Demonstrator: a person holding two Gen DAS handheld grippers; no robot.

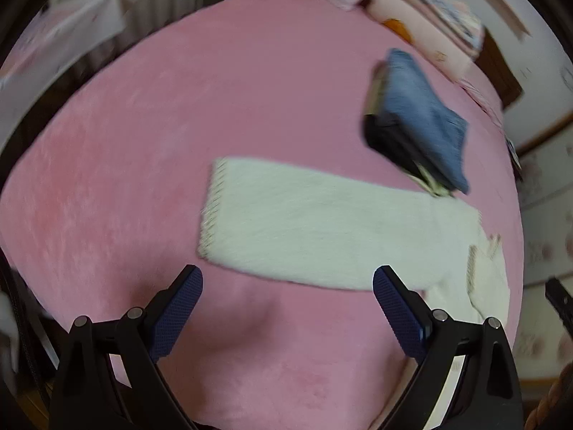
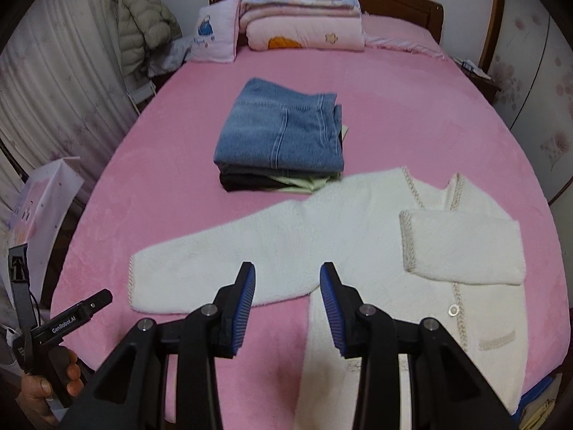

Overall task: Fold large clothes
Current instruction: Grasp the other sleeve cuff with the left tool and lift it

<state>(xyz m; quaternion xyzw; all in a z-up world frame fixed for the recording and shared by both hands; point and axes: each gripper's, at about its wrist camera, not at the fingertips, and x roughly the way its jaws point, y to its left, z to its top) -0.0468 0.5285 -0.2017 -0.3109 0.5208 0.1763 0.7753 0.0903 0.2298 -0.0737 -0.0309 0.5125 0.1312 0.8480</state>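
A white fluffy cardigan point(image 2: 376, 236) lies flat on the pink bed point(image 2: 161, 143). One sleeve is folded across its chest point(image 2: 462, 247); the other sleeve point(image 2: 222, 261) stretches out to the left. My right gripper point(image 2: 288, 283) is open and empty, hovering just above where that sleeve meets the body. My left gripper point(image 1: 288, 286) is open wide and empty, above the bed just short of the outstretched sleeve point(image 1: 304, 222). In the right wrist view the left gripper point(image 2: 64, 322) shows at the bed's left edge.
A stack of folded clothes with blue jeans on top point(image 2: 283, 132) sits mid-bed behind the cardigan, also in the left wrist view point(image 1: 419, 118). Folded quilts point(image 2: 304, 18) and a pillow point(image 2: 215, 34) lie at the headboard. A padded jacket point(image 2: 143, 25) hangs at left.
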